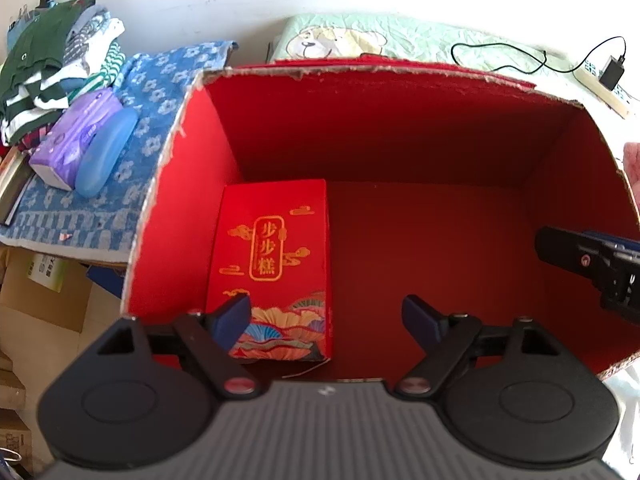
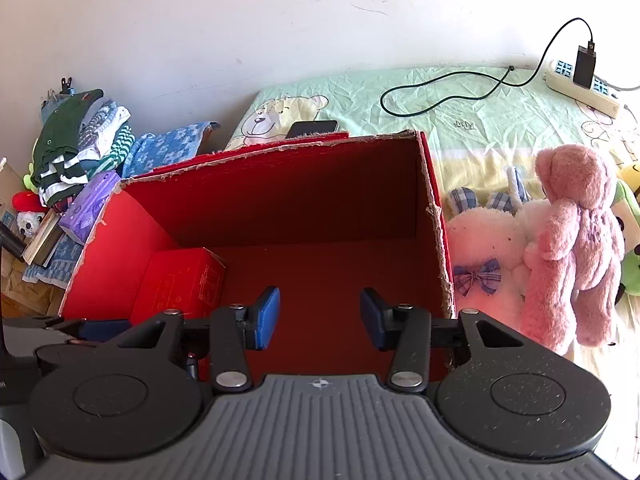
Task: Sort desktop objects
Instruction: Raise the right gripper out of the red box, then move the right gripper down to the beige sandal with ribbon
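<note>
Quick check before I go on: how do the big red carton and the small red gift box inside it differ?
The big red carton is open-topped with torn, ragged rims; the small red gift box is closed and neat. The carton's inner walls are plain red; the gift box carries gold characters and a colourful pattern. The gift box lies flat against the carton's left wall. Both are red cardboard.

Behind your work area stood a plain white wall (image 2: 248,20), scuffed in places and brightly lit. Against it lay a bed with a crinkled pale green sheet printed with a cartoon bear (image 2: 460,120). To the left, you had a blue towel with white flowers (image 1: 132,132) spread over a low surface, with brown cardboard cartons (image 1: 44,300) below it. Strong light washed out the far right corner of the bed.
</note>
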{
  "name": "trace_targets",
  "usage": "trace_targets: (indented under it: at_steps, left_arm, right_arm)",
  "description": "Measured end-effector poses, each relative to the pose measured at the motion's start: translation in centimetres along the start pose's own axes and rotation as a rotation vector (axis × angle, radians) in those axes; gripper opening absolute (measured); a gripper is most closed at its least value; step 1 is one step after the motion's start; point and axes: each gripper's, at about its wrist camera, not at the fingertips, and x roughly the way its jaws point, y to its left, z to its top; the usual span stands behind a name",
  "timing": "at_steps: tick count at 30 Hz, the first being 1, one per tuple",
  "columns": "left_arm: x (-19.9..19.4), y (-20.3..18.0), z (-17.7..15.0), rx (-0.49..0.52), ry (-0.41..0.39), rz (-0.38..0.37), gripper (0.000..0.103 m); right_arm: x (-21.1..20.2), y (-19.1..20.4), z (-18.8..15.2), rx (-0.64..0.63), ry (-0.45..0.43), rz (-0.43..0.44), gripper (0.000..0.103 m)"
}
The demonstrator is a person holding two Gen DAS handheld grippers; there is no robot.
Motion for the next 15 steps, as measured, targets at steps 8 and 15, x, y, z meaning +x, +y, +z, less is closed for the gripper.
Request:
trace_targets:
  at_steps: [8,15]
  left_arm:
    - [-4.1,0.1,-0.4,0.025,-0.128,-0.053,0.080]
    - [-7.3,0.2,-2.6,0.050,-0.204,-0.132,0.078]
  right_arm:
    - [-4.4,-1.9,0.1,0.038,-0.163,0.131,0.046]
    - [-7.1,-3.7,-1.4,0.004,-0.224,0.180,0.044]
